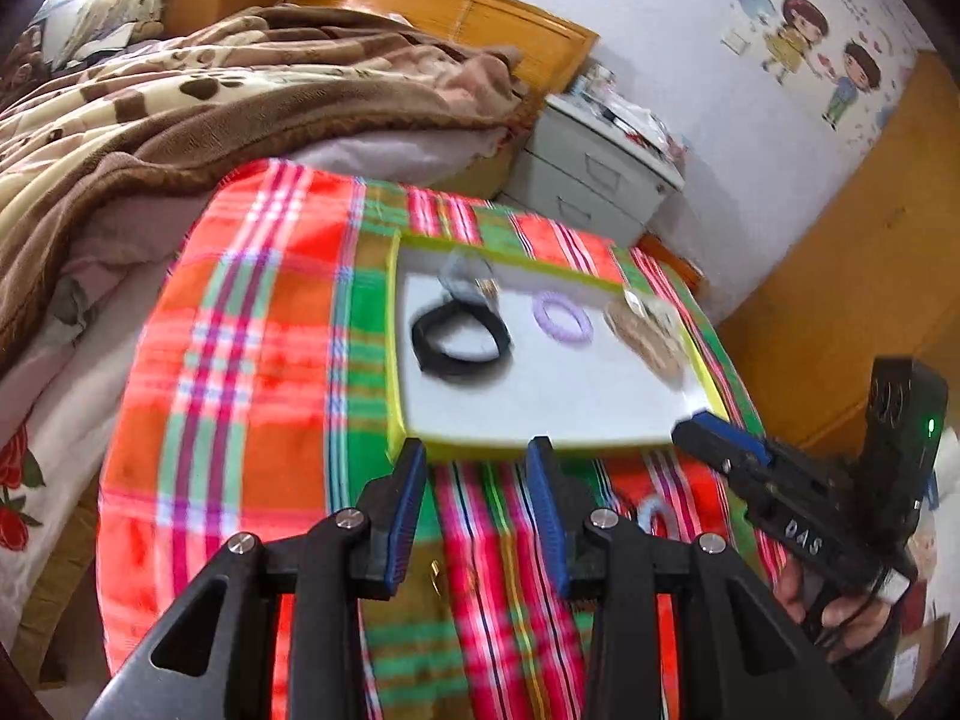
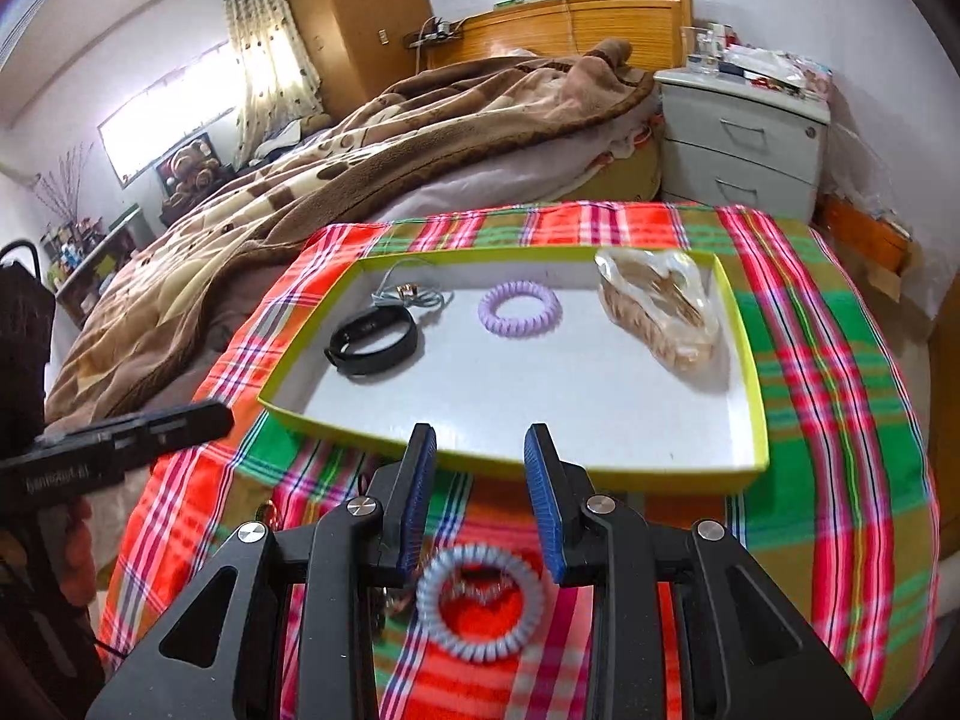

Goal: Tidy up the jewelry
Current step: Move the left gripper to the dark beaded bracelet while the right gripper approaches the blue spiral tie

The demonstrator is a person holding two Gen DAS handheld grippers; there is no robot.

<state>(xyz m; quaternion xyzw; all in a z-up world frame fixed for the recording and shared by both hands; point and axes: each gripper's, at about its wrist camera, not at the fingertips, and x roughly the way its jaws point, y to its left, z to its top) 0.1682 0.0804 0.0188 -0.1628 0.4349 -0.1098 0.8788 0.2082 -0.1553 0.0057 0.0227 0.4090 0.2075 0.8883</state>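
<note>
A shallow tray with a yellow-green rim (image 2: 600,471) lies on the plaid cloth. Inside it are a black wristband (image 2: 372,342), a thin chain (image 2: 411,294), a purple coil hair tie (image 2: 519,309) and a clear bag of beads (image 2: 660,312). My right gripper (image 2: 480,438) is open over the tray's near edge. Below it, a pale blue coil hair tie (image 2: 480,600) rests on the cloth, untouched by the pads. My left gripper (image 1: 477,450) is open and empty at the tray's (image 1: 396,360) near rim. The black wristband (image 1: 459,345) and purple tie (image 1: 563,318) lie beyond it.
The plaid-covered table (image 2: 840,390) drops off at left and right. A bed with a brown blanket (image 2: 360,150) lies behind it, and a white nightstand (image 2: 744,138) at the back right. Small metal bits (image 2: 390,600) lie on the cloth by the blue tie.
</note>
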